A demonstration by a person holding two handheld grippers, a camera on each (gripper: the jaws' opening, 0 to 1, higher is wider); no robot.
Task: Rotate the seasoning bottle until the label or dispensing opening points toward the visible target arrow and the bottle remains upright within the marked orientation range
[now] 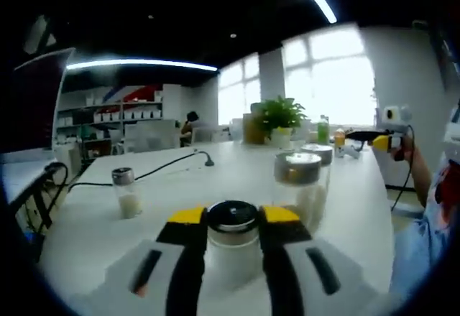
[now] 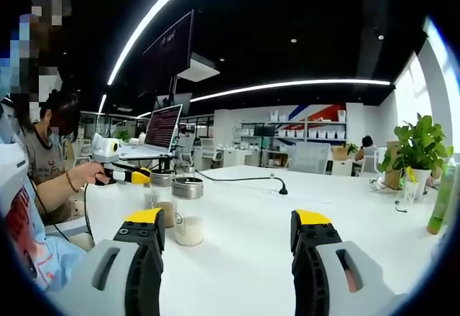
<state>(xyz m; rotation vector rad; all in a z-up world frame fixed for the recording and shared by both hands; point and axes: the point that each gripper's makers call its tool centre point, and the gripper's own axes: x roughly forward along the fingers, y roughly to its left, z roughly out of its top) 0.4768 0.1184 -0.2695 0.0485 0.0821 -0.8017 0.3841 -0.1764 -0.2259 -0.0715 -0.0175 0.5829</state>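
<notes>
A seasoning bottle (image 1: pixel 231 222) with a black lid and pale contents stands upright on the white table (image 1: pixel 215 172). My left gripper (image 1: pixel 233 215) is shut on it, one yellow-tipped jaw on each side of the lid. In the right gripper view that same bottle (image 2: pixel 161 181) sits at the left, held by the left gripper (image 2: pixel 142 177) in a person's hand. My right gripper (image 2: pixel 230 224) hovers open over bare table with nothing between its jaws. It also appears far right in the left gripper view as the right gripper (image 1: pixel 381 142), away from the bottle.
A small shaker (image 1: pixel 126 190) stands to the left, and two silver-lidded jars (image 1: pixel 298 176) stand close on the right, one jar (image 2: pixel 188 219) just in front of the held bottle. A black cable (image 1: pixel 172 161), a potted plant (image 1: pixel 277 118), a laptop (image 2: pixel 162 129) and a green bottle (image 2: pixel 442 197) sit farther off.
</notes>
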